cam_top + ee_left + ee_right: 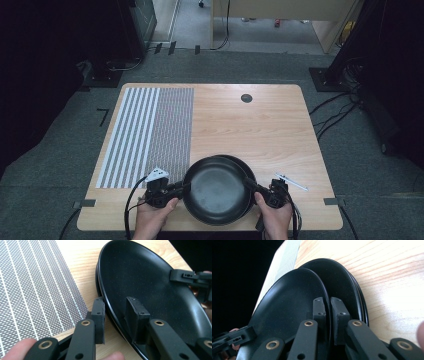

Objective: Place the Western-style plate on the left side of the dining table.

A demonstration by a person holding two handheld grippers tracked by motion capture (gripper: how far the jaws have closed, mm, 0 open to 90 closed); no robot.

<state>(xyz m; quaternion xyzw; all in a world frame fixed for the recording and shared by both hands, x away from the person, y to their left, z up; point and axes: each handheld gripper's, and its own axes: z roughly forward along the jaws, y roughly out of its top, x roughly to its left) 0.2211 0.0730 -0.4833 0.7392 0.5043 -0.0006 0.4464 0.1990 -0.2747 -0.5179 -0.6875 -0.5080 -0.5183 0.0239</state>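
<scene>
A black plate [216, 192] lies atop a stack of like black plates [246, 169] near the table's front edge, shifted toward the front left. My right gripper [250, 184] [329, 307] is shut on the top plate's [287, 310] right rim, one jaw on each side. My left gripper [186, 186] [116, 312] is open astride the left rim of the plate [150, 285]: one jaw stands outside it, the other over the inner surface, with a gap between them. The lower plates [342, 282] show behind the top one. A hand holds each gripper.
A patterned mat [145, 135], striped and dotted, covers the left part of the wooden table [260, 130]. A small white pen-like object [292, 182] lies right of my right gripper. A round cable hole [246, 98] sits at the back. Grey carpet surrounds the table.
</scene>
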